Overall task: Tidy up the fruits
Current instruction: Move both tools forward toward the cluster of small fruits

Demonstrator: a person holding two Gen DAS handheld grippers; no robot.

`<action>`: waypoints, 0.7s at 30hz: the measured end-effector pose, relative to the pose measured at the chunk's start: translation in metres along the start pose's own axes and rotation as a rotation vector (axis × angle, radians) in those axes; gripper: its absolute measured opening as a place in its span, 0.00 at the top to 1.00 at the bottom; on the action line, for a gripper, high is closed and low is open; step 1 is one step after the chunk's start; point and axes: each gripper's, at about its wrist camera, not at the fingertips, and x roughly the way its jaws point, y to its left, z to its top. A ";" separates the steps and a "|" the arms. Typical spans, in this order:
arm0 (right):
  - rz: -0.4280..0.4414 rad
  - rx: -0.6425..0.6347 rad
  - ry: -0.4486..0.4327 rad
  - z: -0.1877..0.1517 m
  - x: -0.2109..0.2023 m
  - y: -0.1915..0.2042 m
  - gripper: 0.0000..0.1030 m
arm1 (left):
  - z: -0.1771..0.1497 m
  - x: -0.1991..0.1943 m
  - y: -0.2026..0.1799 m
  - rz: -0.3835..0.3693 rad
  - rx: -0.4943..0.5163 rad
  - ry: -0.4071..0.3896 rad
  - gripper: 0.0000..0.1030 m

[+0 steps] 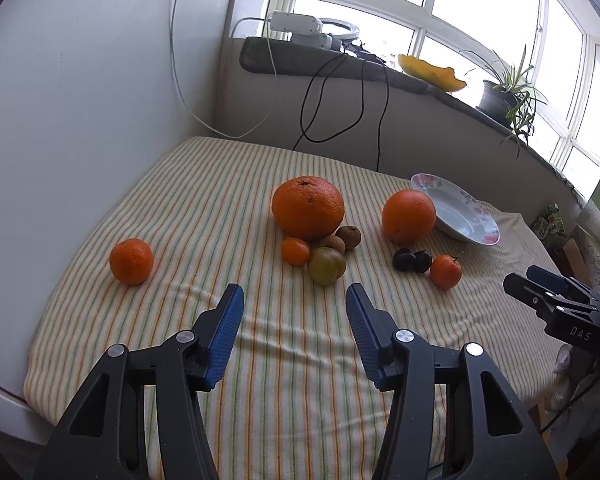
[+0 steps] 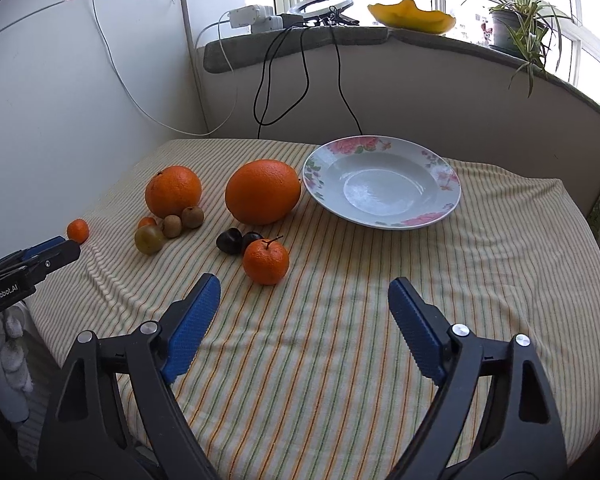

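Note:
Fruit lies on a striped cloth (image 1: 260, 340). A big orange (image 1: 308, 207) has a small mandarin (image 1: 295, 251), a green plum (image 1: 327, 266) and two brown kiwis (image 1: 348, 237) at its front. A second orange (image 2: 262, 192) sits beside the empty flowered plate (image 2: 444, 184). Two dark plums (image 2: 229, 241) and a stemmed mandarin (image 2: 266, 261) lie in front of it. Another mandarin (image 1: 131, 261) lies alone at the left. My left gripper (image 1: 295, 294) is open just short of the green plum, nothing between its pads. My right gripper (image 2: 303, 286) is open, with the stemmed mandarin just beyond its left finger.
A white wall (image 1: 80, 100) borders the table on the left. Black cables (image 2: 300, 80) hang from the window ledge (image 2: 300, 46) behind, which carries a ring light, a yellow dish (image 2: 412, 16) and a potted plant (image 2: 516, 20). Bare cloth lies in front of both grippers.

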 end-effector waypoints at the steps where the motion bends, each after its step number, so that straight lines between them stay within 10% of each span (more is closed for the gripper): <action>1: 0.004 -0.003 0.006 0.001 0.003 0.001 0.17 | 0.000 0.002 0.001 -0.006 0.000 0.003 0.53; 21: 0.135 0.015 0.135 0.016 0.067 0.004 0.38 | 0.012 0.063 -0.017 -0.057 0.044 0.088 0.60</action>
